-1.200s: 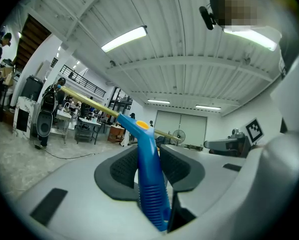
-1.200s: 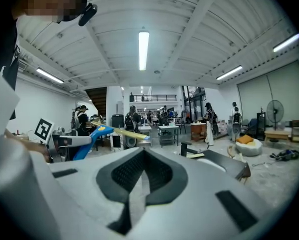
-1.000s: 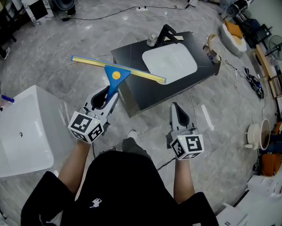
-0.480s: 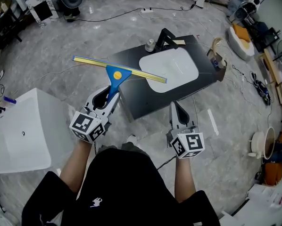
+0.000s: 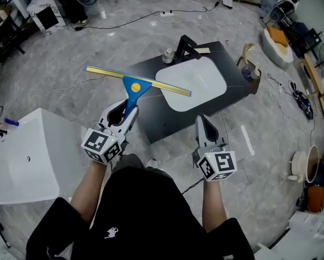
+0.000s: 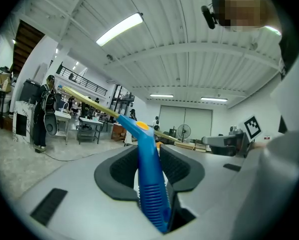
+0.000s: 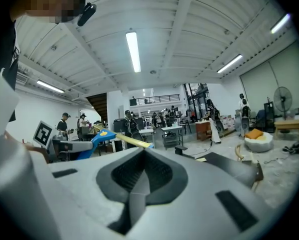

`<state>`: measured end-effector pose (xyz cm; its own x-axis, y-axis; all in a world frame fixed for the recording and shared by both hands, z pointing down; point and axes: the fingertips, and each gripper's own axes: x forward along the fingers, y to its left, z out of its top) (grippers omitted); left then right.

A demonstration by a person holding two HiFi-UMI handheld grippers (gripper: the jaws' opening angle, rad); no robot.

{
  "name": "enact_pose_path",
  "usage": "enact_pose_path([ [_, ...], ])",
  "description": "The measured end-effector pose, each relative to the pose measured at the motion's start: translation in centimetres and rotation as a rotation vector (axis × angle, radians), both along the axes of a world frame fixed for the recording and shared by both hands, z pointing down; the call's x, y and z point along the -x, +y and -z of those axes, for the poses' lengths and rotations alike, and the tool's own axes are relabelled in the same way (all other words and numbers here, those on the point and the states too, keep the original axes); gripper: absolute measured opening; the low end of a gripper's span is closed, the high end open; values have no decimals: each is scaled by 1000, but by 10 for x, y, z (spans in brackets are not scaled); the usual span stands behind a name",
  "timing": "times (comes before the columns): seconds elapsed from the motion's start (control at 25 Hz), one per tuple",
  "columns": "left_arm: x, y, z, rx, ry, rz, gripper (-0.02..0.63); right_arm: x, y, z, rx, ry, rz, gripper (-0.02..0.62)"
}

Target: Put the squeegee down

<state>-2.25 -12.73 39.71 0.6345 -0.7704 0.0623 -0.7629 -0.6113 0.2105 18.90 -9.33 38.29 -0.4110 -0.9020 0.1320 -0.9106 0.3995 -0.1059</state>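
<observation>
Blue plastic forms the handle of the squeegee [image 5: 133, 93], which is clamped between the jaws of the left tool [image 5: 127, 110]. Its long yellow-edged blade is held roughly level in the air, with the right end reaching over the near-left part of the black surface [image 5: 162, 115]. The right tool [image 5: 201, 122] has its jaws together with nothing between them and hangs over the near edge of that surface. To put the squeegee down well, the person would likely carry it onto a bare dark strip beside the white basin [image 5: 194, 83]. They should lower it until blade and handle both rest flat, and only then part the jaws, since releasing early would let the long blade tip or clatter. The black faucet [image 5: 185, 43] and the small metal piece beside it at the far edge are best avoided. Around the surface lies a grey marbled floor [image 5: 70, 58] crossed by cables. A white tub [image 5: 21, 161] stands at the left, and assorted clutter lies at the right.
</observation>
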Motion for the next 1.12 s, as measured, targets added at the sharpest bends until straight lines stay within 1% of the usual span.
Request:
enact_pose_path([
  [0.2,0,-19,-4,19,-1,-24,138,-1,-13,-2,17,2,-27,2],
  [0.36,-1,-42,-11,35,-4,-68,138,0,-27,-8,34,5,-70,2],
  [0.52,-3,-71,-18,54,-16,-135,138,1,-47,-11,49,15,-129,2],
  [0.76,-10,-112,-30,75,-35,-237,138,5,-70,-7,46,16,-218,2],
  [0.92,-12,-133,-38,90,-45,-302,138,8,-79,-9,51,19,-273,2],
  [1.12,-18,-149,-60,126,-66,-372,138,9,-84,-12,58,26,-335,2],
])
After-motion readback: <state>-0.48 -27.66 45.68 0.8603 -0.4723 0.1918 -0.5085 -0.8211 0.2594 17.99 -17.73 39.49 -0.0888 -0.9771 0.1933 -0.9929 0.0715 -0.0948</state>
